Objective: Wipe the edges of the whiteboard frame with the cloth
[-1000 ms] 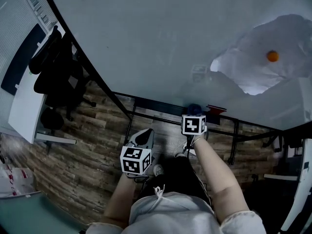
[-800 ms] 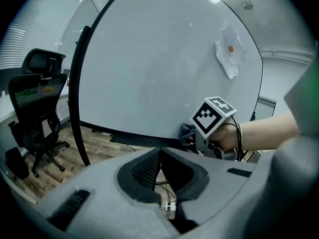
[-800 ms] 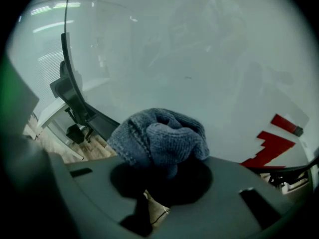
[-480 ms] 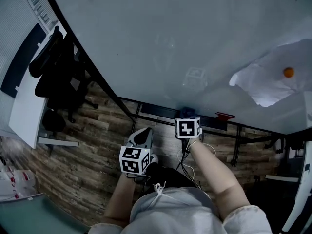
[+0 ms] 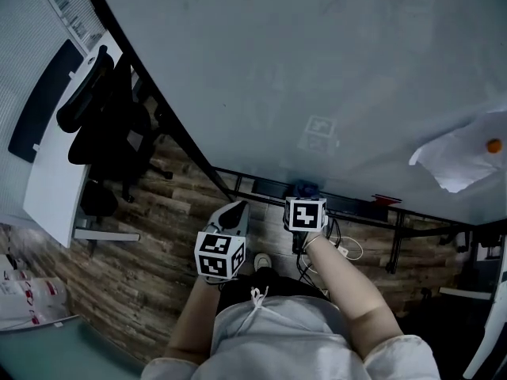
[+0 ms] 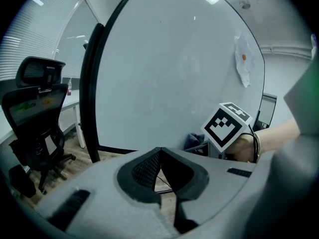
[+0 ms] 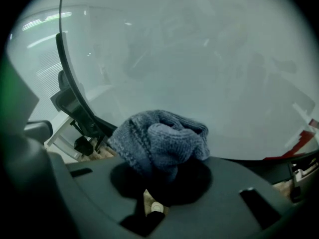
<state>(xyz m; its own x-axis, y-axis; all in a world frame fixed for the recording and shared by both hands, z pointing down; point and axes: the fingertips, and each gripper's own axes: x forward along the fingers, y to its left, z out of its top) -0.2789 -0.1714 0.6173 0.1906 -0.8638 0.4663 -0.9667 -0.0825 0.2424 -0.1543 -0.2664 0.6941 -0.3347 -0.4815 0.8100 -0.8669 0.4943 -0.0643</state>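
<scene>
A big whiteboard with a black frame fills the head view. My right gripper is shut on a blue-grey knitted cloth, which bunches out of its jaws against the board's bottom edge. The cloth shows as a dark blue lump at the bottom frame rail. My left gripper hangs lower left, away from the board, jaws shut with nothing between them. In the left gripper view the right gripper's marker cube sits at the board's lower edge.
A black office chair and a white desk stand left of the board. A paper sheet with an orange magnet hangs on the board at right. A red item lies on the tray rail. Cables lie on the wood floor.
The head view has shifted, so the paper sheet slid toward the right edge. My right gripper with the cloth has moved slightly left along the bottom rail. The left gripper has barely moved.
</scene>
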